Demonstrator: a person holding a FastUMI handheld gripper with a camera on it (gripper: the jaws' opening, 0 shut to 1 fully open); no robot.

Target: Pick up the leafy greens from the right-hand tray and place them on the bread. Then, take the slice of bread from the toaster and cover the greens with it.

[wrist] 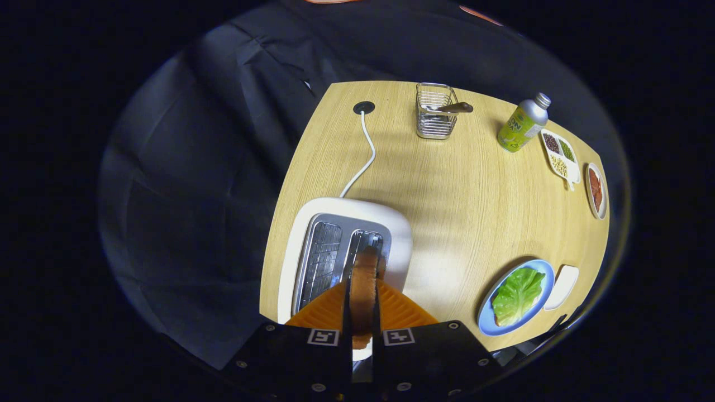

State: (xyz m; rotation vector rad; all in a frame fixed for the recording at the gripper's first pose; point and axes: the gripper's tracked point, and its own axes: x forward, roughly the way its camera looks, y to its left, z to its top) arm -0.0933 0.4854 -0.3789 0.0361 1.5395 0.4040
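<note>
- Clamping the bread slice edge-on, the gripper has both fingers pressed on it above the toaster.
- Leafy greens lie on the blue plate; whatever lies under them is hidden.

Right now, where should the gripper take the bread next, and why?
Probably carry it toward the blue plate. The gripper is shut on the slice of bread, held edge-on above the toaster, and the leafy greens already lie on that plate, uncovered. Whether the slice has fully cleared the slot, I cannot tell.
</note>
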